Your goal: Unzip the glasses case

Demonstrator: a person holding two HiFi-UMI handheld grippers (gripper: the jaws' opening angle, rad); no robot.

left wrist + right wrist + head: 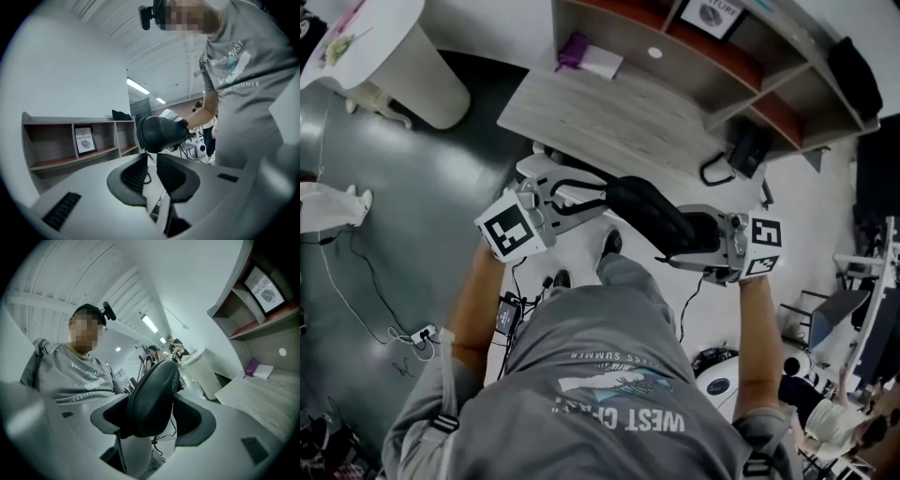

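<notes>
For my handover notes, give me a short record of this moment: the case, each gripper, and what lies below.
item: black glasses case, held in the air
right gripper: shut on the glasses case
left gripper: jaws slightly apart, case just beyond their tips
zip: state cannot be told
below: wooden desk

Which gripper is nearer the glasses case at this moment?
Right. The right gripper is clamped on the glasses case, held between its jaws. The left gripper sits just off the case's other end, jaws slightly apart, not gripping it.
</notes>
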